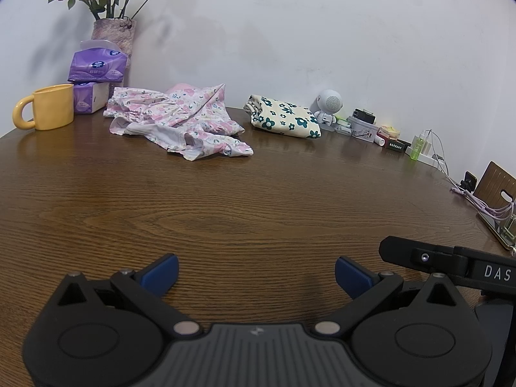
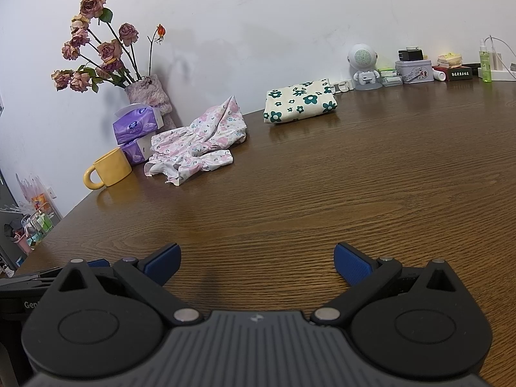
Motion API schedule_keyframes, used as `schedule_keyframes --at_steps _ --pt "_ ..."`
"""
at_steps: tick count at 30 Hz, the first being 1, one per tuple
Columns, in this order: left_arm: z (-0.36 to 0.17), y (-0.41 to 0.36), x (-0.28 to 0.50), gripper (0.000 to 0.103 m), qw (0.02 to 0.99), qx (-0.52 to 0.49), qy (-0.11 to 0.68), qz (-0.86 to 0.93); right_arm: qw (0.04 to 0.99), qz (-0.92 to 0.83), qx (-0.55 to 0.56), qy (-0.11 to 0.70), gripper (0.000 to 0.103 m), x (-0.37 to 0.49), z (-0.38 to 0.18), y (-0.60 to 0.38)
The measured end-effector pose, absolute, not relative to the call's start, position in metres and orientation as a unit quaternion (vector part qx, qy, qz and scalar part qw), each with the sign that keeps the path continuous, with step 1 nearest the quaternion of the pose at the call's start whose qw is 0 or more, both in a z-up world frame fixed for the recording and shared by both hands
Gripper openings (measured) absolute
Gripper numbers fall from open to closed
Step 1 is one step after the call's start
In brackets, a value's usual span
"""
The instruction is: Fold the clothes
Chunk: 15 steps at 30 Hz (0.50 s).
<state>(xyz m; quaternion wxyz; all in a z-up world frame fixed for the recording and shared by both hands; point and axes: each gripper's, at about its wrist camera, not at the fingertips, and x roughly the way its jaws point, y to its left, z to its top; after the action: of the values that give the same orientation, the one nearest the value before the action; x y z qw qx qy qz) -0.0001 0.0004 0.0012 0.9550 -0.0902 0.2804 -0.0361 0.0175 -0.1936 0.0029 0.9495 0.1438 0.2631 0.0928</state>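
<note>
Over the tabletop's [image 1: 225,200] near edge, left tool [image 1: 256,274] and right tool [image 2: 256,262] hover wide, holding nothing. Crumpled pink floral garment [image 1: 180,122] lies toward the far left corner, beside a folded garment [image 1: 285,117]. Step: approach. Next: reach and pinch its edges.

two garments [image 1: 180,122], two tissue packs [image 1: 96,67], one mug [image 1: 51,106]

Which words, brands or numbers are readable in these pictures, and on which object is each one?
"DAS": white letters on the right gripper, cut off by the picture's edge.
"Gen": on the left gripper, also cut off.
Tissue packs: white print, too blurred to read.
Dark box: light characters, too small to read.
Tin: drawings only, no readable text.
</note>
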Motion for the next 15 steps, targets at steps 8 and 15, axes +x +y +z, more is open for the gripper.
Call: schedule_keyframes --at_steps 8,15 --pt "0.0013 0.0006 -0.0002 0.103 0.955 -0.090 0.280 -0.036 0.949 0.092 0.144 0.264 0.103 0.0175 0.0027 -0.1938" --pt "0.0014 0.0009 -0.0012 0.103 0.955 -0.091 0.279 -0.037 0.949 0.093 0.144 0.264 0.103 0.0168 0.0022 -0.1942"
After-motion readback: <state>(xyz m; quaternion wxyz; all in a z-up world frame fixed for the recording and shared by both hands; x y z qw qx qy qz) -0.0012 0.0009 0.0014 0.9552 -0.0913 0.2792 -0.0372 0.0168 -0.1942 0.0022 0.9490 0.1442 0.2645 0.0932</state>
